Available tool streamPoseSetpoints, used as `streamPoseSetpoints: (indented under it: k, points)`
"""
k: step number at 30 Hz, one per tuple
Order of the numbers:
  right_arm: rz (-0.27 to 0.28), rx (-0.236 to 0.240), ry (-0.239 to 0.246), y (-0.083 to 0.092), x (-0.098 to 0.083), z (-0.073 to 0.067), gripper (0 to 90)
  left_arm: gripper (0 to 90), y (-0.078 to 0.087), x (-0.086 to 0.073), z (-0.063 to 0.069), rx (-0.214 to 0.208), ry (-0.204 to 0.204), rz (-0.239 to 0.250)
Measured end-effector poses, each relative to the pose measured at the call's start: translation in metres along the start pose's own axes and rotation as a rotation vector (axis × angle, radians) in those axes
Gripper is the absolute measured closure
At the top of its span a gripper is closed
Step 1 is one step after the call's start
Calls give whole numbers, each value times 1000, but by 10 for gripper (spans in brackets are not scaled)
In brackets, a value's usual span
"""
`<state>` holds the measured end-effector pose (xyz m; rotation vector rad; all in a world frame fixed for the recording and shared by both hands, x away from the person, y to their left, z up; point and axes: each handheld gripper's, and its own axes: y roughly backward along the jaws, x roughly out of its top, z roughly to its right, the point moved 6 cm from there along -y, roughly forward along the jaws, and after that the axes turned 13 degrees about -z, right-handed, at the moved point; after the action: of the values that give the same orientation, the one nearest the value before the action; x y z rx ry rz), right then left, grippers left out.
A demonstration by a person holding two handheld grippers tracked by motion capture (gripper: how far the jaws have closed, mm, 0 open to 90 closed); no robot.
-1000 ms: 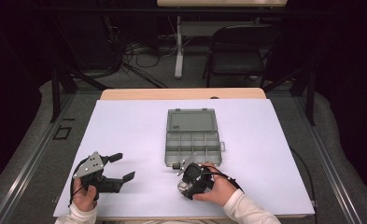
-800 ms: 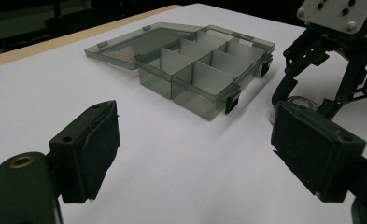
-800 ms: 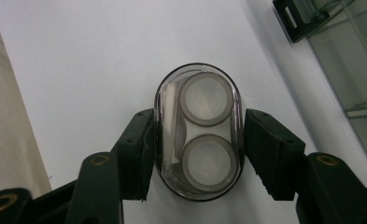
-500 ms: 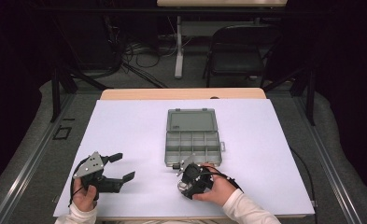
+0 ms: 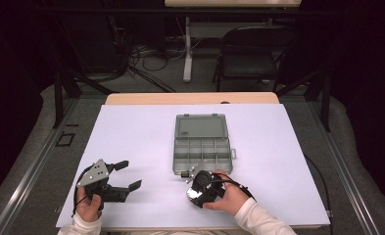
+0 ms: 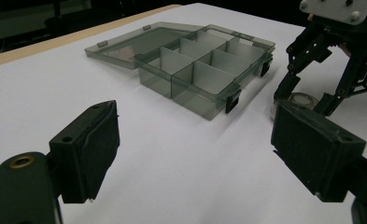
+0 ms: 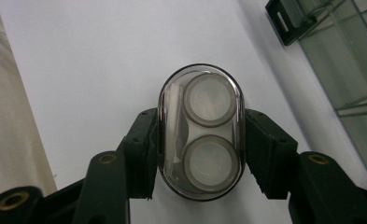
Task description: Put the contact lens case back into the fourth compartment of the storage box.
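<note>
Clear oval case point(image 7: 200, 133) clamped (upright) in right claw point(image 7: 200, 154).

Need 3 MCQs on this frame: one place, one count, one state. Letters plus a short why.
1. Where is the oval clear case?
A. inside the organizer box
B. on the white table cover by the box's near edge
C. on the floor

2. How many round inserts does the case hold?
A. one
B. two
C. four

3. What state are the left tongs in?
A. open, holding nothing
B. shut on the case
C. shut on the lid

Key: 1 B, the case lies on the cover in front of the organizer box. 2 B, the right gripper view shows two discs. 3 A, both pads stand apart over bare cover; the right tongs clamp the case.
</note>
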<state>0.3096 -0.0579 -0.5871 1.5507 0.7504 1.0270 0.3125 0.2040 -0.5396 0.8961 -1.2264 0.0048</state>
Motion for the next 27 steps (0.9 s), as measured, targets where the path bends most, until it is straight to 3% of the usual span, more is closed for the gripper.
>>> streamPoseSetpoints:
  k: [7,13,16,19,27]
  points:
    - [18,-1,-17,7,-1,3,486,160,0,0,0,-1,1,1]
    - [18,-4,-10,13,-2,2,486,160,-1,0,0,-13,-1,4]
    - [11,-6,-3,15,-2,1,486,160,0,0,0,3,2,0]
    - [10,-14,6,16,-2,1,486,160,0,0,0,-12,-2,3]
    - [27,-21,-8,22,-2,5,486,160,0,0,0,-3,-1,1]
